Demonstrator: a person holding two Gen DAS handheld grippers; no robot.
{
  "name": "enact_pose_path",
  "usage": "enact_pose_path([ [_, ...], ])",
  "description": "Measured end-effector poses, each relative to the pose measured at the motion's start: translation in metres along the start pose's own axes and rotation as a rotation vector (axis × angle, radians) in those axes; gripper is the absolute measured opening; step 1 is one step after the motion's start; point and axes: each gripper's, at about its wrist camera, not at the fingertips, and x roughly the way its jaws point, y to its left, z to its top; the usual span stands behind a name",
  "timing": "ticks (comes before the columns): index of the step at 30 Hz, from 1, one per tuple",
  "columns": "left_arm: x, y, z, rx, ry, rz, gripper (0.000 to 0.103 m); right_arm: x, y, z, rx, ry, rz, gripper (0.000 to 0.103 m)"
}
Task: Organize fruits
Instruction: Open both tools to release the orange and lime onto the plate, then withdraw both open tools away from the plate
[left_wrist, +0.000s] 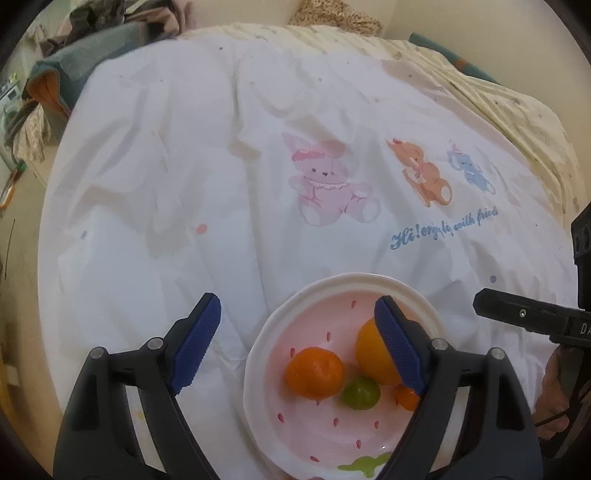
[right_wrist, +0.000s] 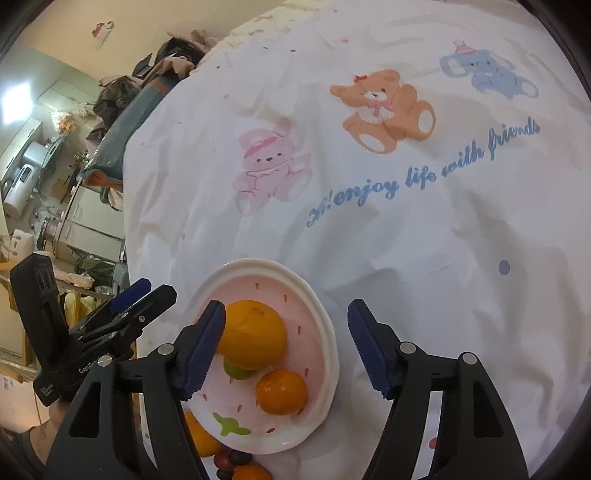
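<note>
Fruit left off the plate lies below our right gripper, nearer than our left gripper; both jaws apart, empty.

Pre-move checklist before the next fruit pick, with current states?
1. Left gripper free of fruit: ok, its fingers are apart with nothing between them.
2. Right gripper free of fruit: ok, open, pads pressing on nothing.
3. Plate flat on the white sheet: ok.
4. Fruit settled in the plate: ok, large orange, small orange and green fruit all lie inside the rim.
5. Fruit left outside the plate: not ok, an orange and dark red fruits lie by its near edge.
6. Clear path to those: cannot tell, the right gripper's fingers partly hide them.
</note>
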Motion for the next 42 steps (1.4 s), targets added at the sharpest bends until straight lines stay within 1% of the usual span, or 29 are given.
enact_pose_path([
  [3, -0.012, 0.0, -0.002, -0.009, -0.032, 0.012, 0.084, -0.007, 0.009, -0.003, -0.027, -0.017, 0.0, 0.077],
  [6, -0.026, 0.0, -0.005, -0.024, -0.055, 0.017, 0.086, -0.015, 0.019, -0.007, -0.062, -0.033, -0.001, 0.077],
  [9, -0.038, -0.003, -0.01, -0.006, -0.083, 0.028, 0.087, -0.023, 0.027, -0.014, -0.093, -0.048, -0.017, 0.079],
  [11, -0.048, -0.005, -0.013, 0.007, -0.098, 0.032, 0.087, -0.03, 0.033, -0.018, -0.117, -0.062, -0.035, 0.083],
  [13, -0.058, -0.004, -0.016, 0.002, -0.113, 0.033, 0.087, -0.036, 0.036, -0.023, -0.123, -0.089, -0.07, 0.094],
  [14, -0.063, -0.003, -0.018, -0.005, -0.125, 0.035, 0.087, -0.039, 0.037, -0.025, -0.123, -0.094, -0.082, 0.095],
  [16, -0.077, 0.002, -0.025, -0.031, -0.16, 0.043, 0.087, -0.044, 0.039, -0.032, -0.123, -0.099, -0.08, 0.096],
  [17, -0.083, 0.004, -0.028, -0.042, -0.167, 0.052, 0.091, -0.047, 0.039, -0.034, -0.124, -0.102, -0.081, 0.096],
  [18, -0.087, 0.005, -0.031, -0.052, -0.172, 0.054, 0.097, -0.049, 0.04, -0.038, -0.126, -0.107, -0.085, 0.096],
  [21, -0.103, 0.009, -0.042, -0.078, -0.192, 0.071, 0.102, -0.057, 0.044, -0.05, -0.132, -0.121, -0.101, 0.096],
  [24, -0.112, 0.011, -0.055, -0.085, -0.183, 0.101, 0.102, -0.065, 0.045, -0.064, -0.127, -0.141, -0.113, 0.099],
  [27, -0.117, 0.013, -0.069, -0.102, -0.166, 0.104, 0.102, -0.074, 0.046, -0.08, -0.117, -0.164, -0.128, 0.101],
  [29, -0.12, 0.013, -0.078, -0.106, -0.159, 0.087, 0.102, -0.08, 0.046, -0.092, -0.113, -0.175, -0.137, 0.101],
  [32, -0.125, 0.012, -0.091, -0.109, -0.167, 0.101, 0.102, -0.087, 0.046, -0.107, -0.098, -0.184, -0.135, 0.101],
  [36, -0.13, 0.011, -0.102, -0.117, -0.16, 0.107, 0.102, -0.097, 0.044, -0.124, -0.087, -0.222, -0.164, 0.101],
  [40, -0.127, 0.01, -0.112, -0.12, -0.124, 0.108, 0.102, -0.098, 0.032, -0.134, -0.027, -0.206, -0.172, 0.101],
  [42, -0.124, 0.009, -0.115, -0.122, -0.107, 0.107, 0.102, -0.095, 0.024, -0.138, 0.009, -0.19, -0.195, 0.101],
])
